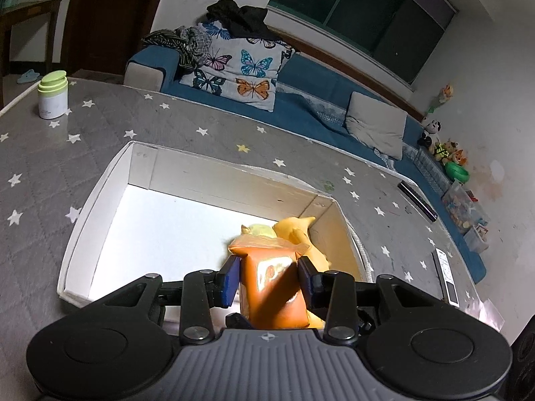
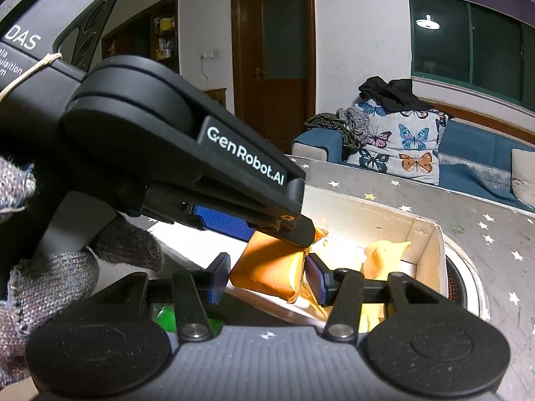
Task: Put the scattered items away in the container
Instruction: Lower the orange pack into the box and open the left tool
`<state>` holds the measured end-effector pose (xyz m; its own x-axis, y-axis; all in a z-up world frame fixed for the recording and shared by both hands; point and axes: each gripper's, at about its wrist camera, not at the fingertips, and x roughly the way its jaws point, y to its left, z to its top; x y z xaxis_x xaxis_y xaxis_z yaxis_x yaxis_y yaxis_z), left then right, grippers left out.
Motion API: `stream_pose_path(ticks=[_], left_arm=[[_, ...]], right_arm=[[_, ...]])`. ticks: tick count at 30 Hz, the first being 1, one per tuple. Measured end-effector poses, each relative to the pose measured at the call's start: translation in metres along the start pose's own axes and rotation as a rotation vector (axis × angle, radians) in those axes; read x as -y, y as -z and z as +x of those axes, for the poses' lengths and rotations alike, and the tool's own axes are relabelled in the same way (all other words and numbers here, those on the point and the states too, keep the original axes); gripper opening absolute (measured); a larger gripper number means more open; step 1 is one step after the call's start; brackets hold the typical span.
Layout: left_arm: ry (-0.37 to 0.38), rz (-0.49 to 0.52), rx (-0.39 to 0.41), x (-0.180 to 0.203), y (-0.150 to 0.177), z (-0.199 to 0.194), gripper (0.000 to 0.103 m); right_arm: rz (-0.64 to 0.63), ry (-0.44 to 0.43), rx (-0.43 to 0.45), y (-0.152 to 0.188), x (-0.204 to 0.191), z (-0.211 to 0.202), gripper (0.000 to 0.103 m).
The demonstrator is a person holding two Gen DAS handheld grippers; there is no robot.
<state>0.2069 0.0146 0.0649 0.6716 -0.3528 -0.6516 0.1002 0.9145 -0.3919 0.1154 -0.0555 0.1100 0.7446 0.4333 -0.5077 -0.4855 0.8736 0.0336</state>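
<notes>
Orange snack packet (image 1: 274, 287) clamped between left gripper (image 1: 269, 279) pads, held over white cardboard box (image 1: 100, 180), above yellow packets (image 1: 294, 230) at its right end. Right gripper (image 2: 267, 275) hangs alongside, jaws parted, gripping nothing.

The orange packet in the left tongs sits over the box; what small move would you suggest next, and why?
Probably open the left tongs and let the orange packet drop. It is held above the white box, beside yellow packets already inside.
</notes>
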Motion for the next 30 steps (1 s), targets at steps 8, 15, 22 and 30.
stream_pose_path(ticks=[8, 15, 22, 30], left_arm=[[-0.001, -0.027, -0.034, -0.012, -0.002, 0.023, 0.040], [0.012, -0.056, -0.052, -0.021, -0.001, 0.032, 0.040], [0.024, -0.069, -0.054, -0.025, -0.001, 0.031, 0.041], [0.031, -0.074, -0.038, -0.028, -0.001, 0.025, 0.041]], right_arm=[[0.041, -0.010, -0.046, 0.002, 0.010, 0.026, 0.050], [0.049, -0.009, -0.070, 0.006, 0.014, 0.040, 0.050], [0.045, -0.002, -0.072, 0.006, 0.013, 0.043, 0.050], [0.047, 0.008, -0.075, 0.004, 0.014, 0.047, 0.050]])
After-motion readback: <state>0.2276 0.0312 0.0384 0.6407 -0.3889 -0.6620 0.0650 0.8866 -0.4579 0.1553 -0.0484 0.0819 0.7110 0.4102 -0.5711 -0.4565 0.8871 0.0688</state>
